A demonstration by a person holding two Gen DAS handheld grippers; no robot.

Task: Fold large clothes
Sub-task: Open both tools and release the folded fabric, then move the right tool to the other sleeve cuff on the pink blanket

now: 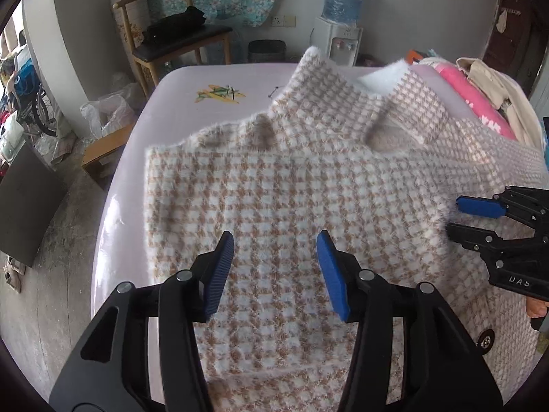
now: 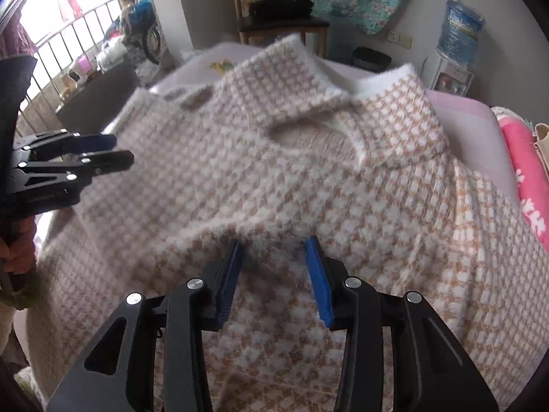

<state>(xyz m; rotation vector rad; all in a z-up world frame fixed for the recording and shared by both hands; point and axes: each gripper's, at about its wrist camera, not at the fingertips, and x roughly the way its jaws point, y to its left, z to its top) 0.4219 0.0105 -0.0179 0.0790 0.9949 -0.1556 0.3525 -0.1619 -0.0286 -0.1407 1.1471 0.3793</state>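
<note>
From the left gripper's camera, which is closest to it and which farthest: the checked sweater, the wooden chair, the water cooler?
1. Checked sweater, right under the open left gripper.
2. Wooden chair, beyond the table, far left.
3. Water cooler, by the back wall, right; close to the chair's distance.

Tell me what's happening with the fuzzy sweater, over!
Left gripper open above sweater. Right gripper open at a folded edge. Sweater on table, partly folded. Nothing blocking.
</note>
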